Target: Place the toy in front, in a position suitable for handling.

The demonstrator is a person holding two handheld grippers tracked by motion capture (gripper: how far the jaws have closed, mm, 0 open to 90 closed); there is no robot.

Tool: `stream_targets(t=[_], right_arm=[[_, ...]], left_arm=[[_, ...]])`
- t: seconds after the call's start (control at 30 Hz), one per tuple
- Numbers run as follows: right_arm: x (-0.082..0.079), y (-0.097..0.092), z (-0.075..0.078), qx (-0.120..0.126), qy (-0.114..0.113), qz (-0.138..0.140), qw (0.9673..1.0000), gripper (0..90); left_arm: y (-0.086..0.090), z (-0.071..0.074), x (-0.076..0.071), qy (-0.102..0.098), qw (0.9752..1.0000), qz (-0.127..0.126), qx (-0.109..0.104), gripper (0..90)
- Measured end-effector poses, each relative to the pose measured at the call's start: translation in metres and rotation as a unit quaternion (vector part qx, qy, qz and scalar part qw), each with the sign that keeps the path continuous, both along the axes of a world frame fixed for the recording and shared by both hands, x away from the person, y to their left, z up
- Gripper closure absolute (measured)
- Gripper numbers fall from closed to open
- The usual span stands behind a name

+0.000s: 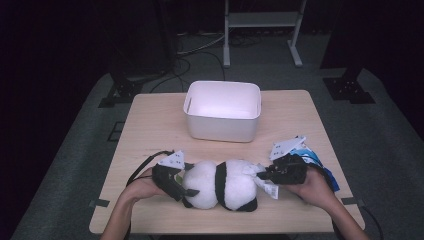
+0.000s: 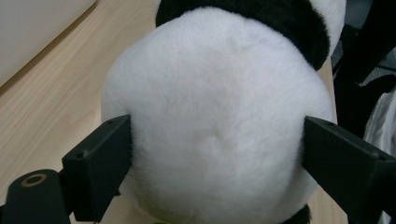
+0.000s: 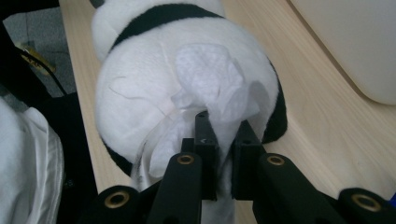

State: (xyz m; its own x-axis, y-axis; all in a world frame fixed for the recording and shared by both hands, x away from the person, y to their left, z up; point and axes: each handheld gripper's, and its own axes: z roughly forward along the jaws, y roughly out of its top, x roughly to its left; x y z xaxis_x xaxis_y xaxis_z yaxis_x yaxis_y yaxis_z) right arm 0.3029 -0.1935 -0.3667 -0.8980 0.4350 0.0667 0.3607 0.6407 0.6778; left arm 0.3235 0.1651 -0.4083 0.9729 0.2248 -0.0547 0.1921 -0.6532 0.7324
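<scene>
Pale wooden table (image 1: 150, 125), grey carpet (image 1: 385, 145)

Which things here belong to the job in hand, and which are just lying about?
In the job:
- panda plush, gripped wide by left gripper
- white wipe, pinched in right gripper

Lying about:
- white bin
- blue-and-white packet
- table

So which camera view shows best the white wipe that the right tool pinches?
The right gripper view: the wipe lies crumpled against the panda toy, pinched by the right tool. The high view shows it small. The left gripper view shows the panda's white fur.
</scene>
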Motion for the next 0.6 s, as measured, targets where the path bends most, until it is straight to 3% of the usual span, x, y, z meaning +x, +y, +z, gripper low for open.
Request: stream_targets(t=[0.1, 0.37, 0.6], right_arm=[[-0.002, 0.005, 0.004, -0.003, -0.005, 0.009, 0.9999, 83.0], [0.000, 0.046, 0.018, -0.026, -0.019, 0.056, 0.9979, 83.0], [0.004, 0.086, 0.017, -0.065, -0.014, 0.093, 0.9934, 83.0]], left_arm=[[-0.001, 0.001, 0.000, -0.002, 1.0000, -0.001, 0.002, 10.3], [-0.003, 0.001, -0.001, -0.001, 1.0000, 0.002, -0.003, 10.3], [-0.007, 0.001, -0.002, -0.009, 1.0000, -0.003, -0.001, 10.3]])
